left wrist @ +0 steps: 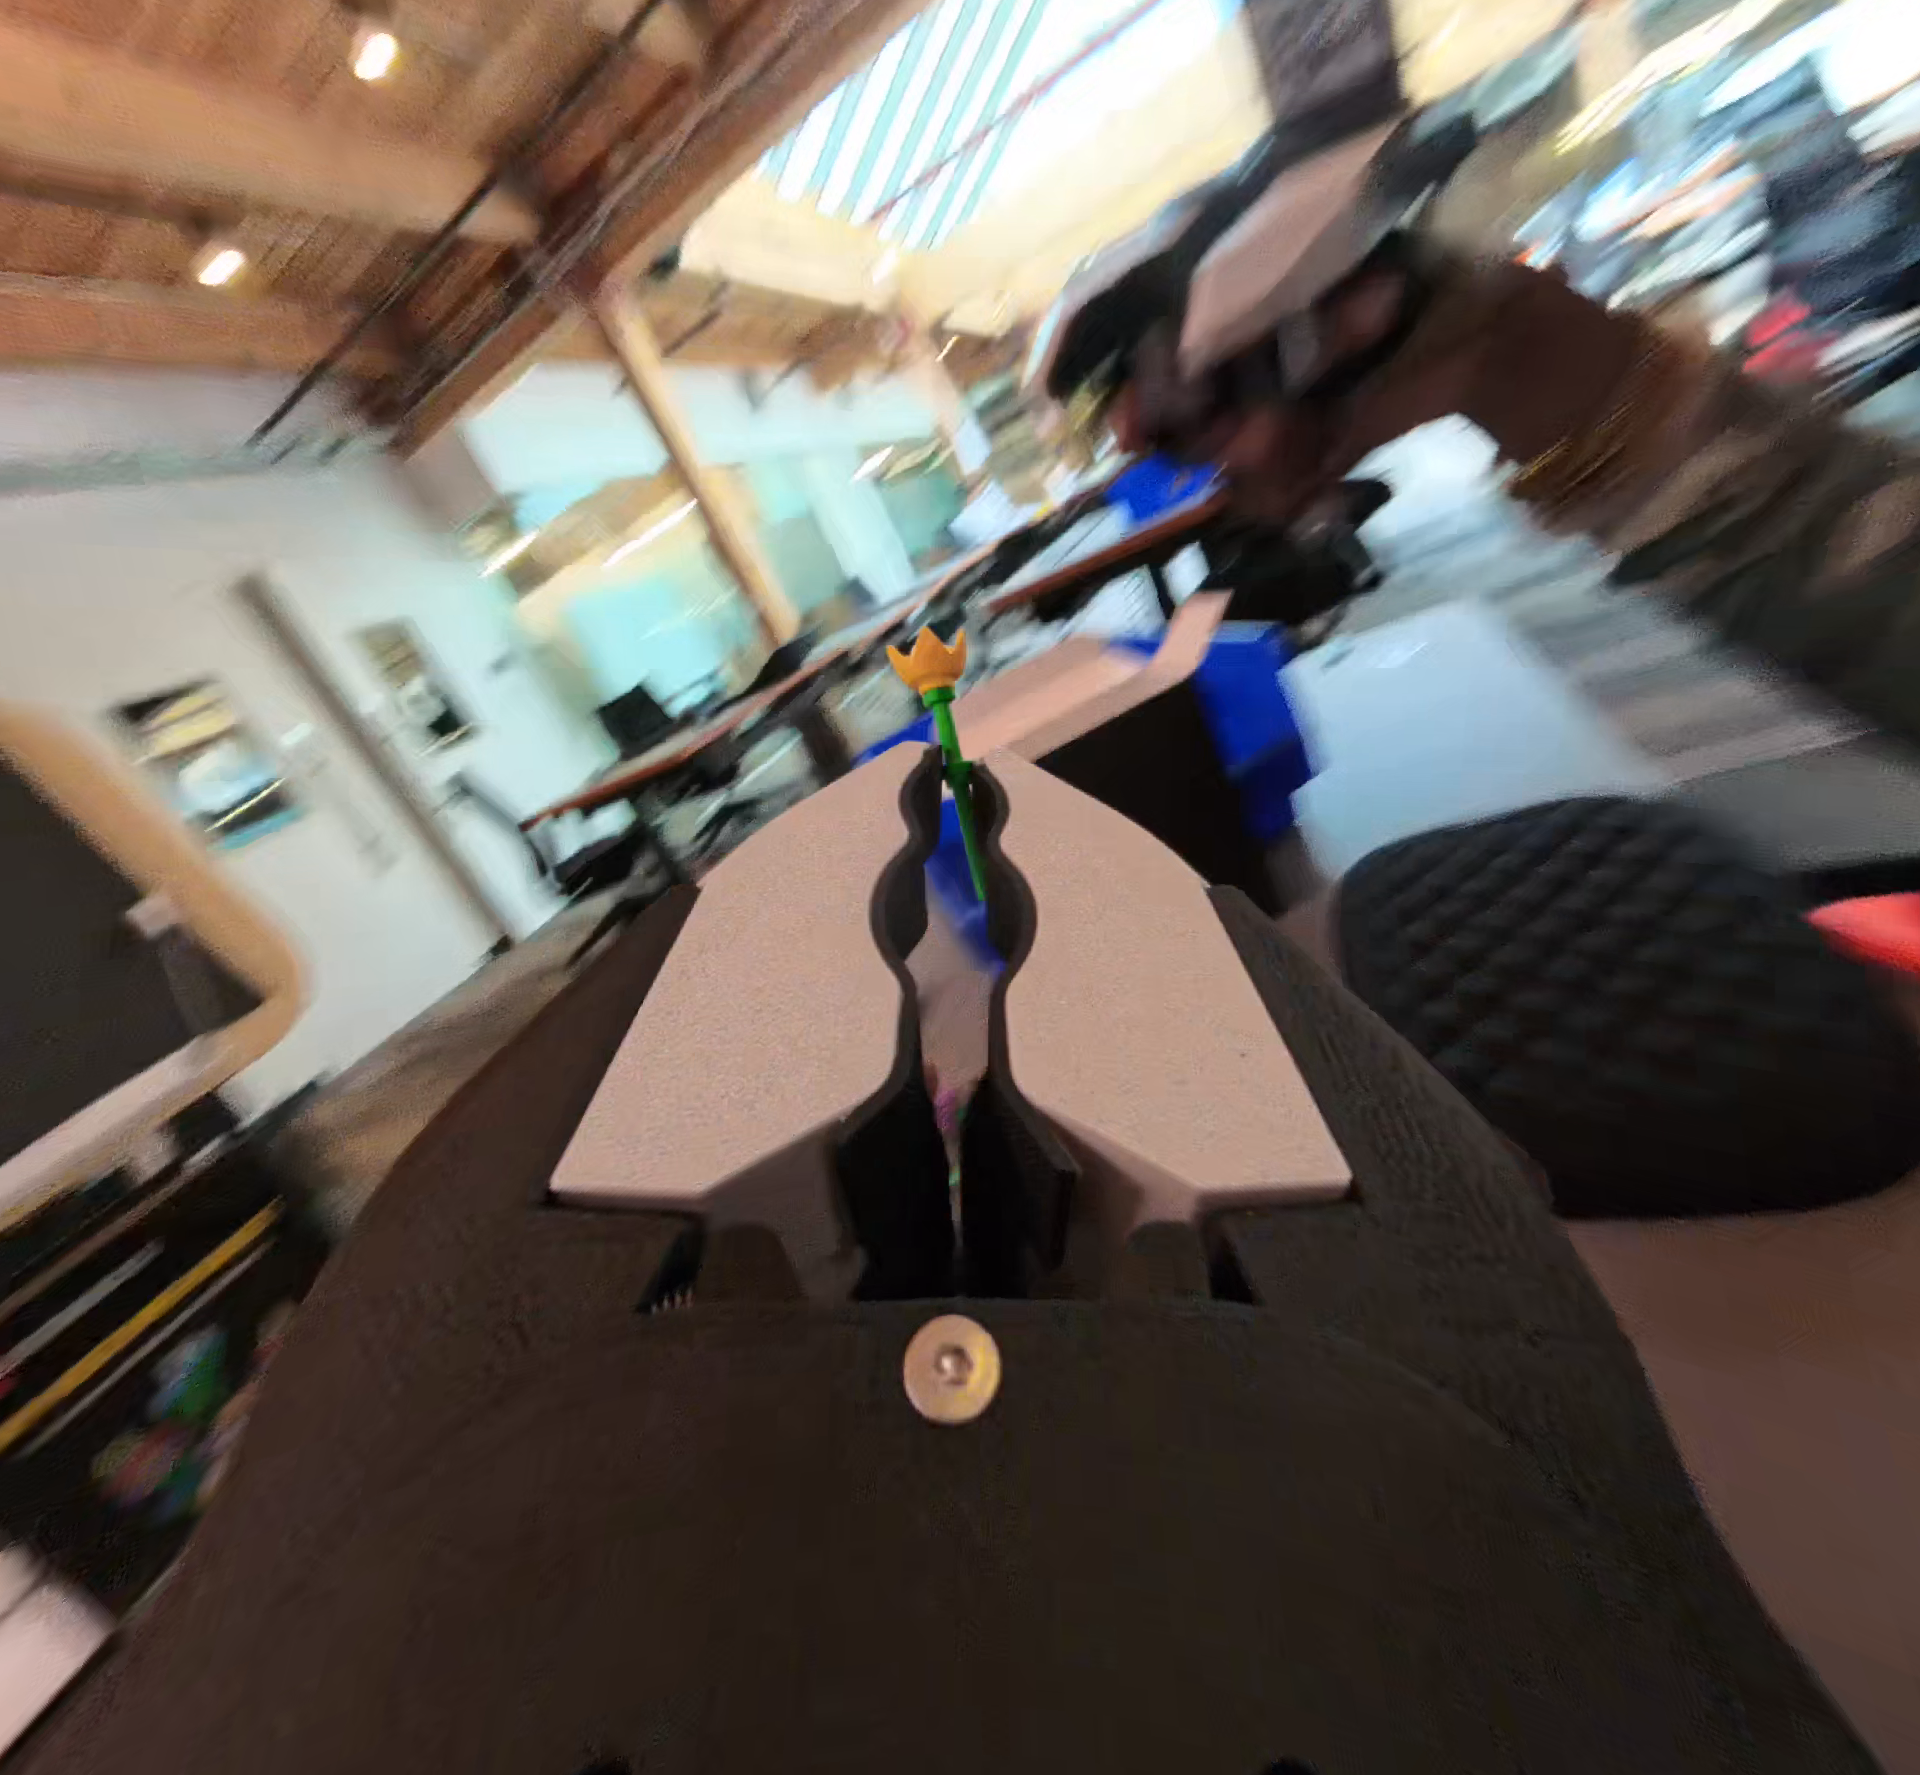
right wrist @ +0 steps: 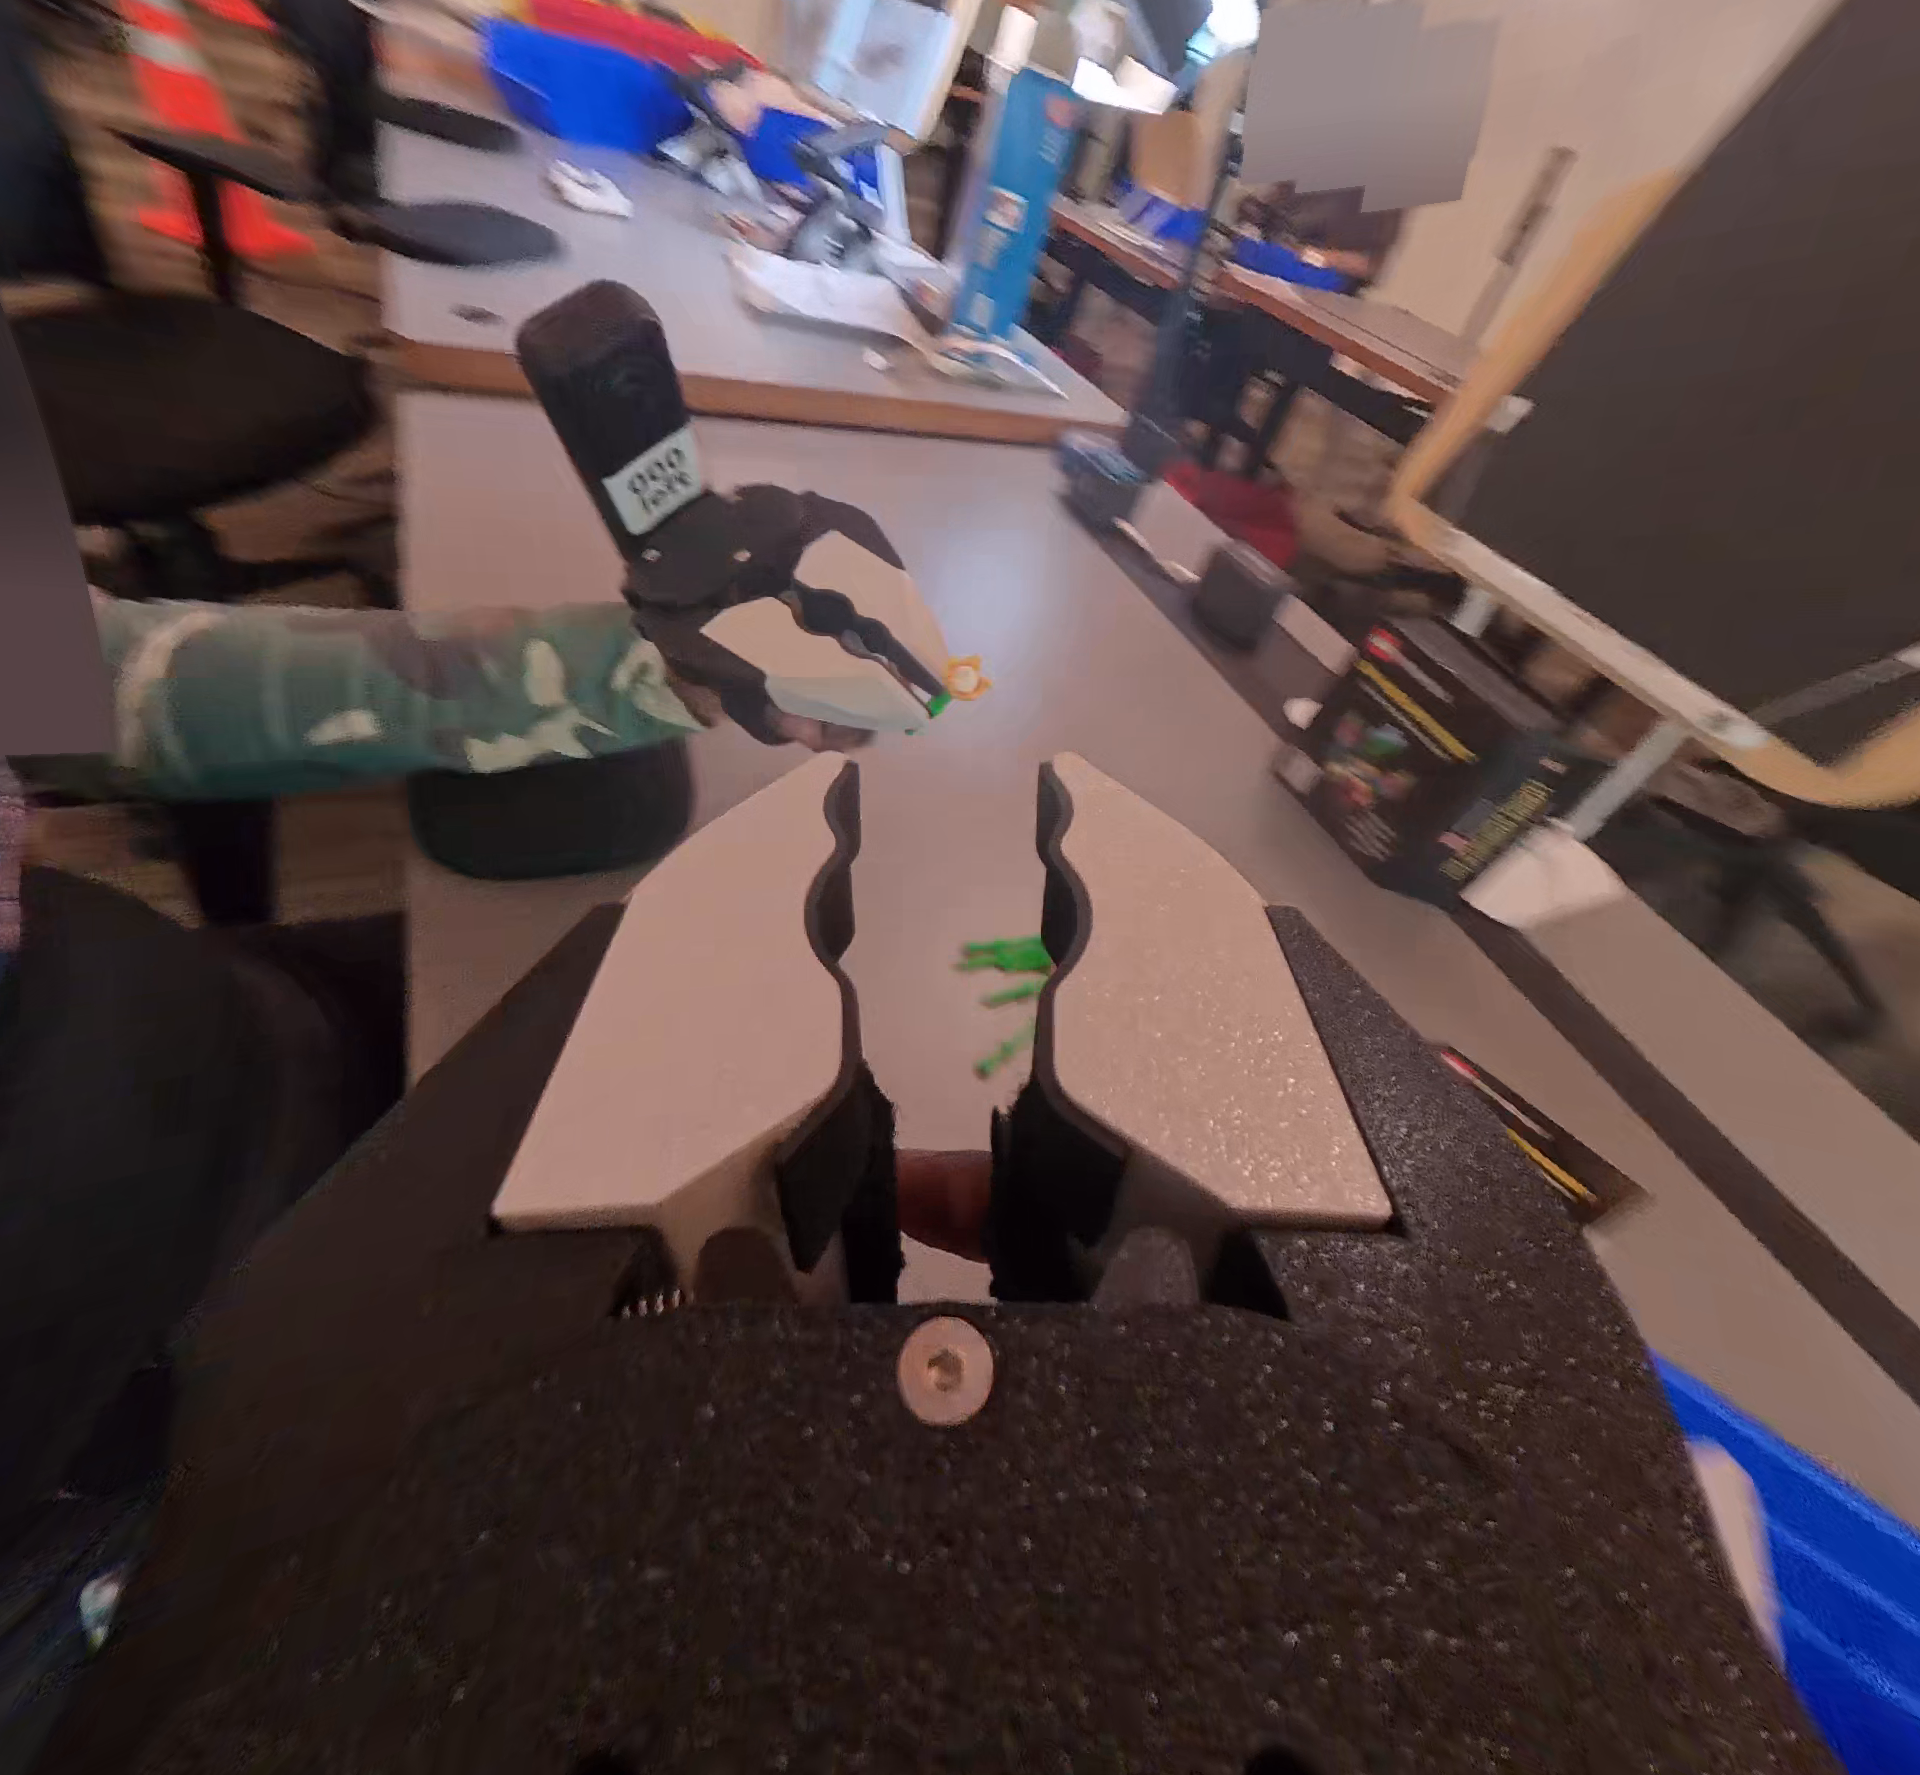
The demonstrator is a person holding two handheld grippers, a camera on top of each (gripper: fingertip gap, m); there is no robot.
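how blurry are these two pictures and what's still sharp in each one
Left wrist view: the room is heavily smeared, but the left gripper and the toy flower it pinches are crisp. Right wrist view: milder blur at the edges, the open right gripper sharp, green pieces on the grey table soft.

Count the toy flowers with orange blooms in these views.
1. The small plastic flower with orange bloom and green stem is pinched at the left gripper tips, above the grey table.
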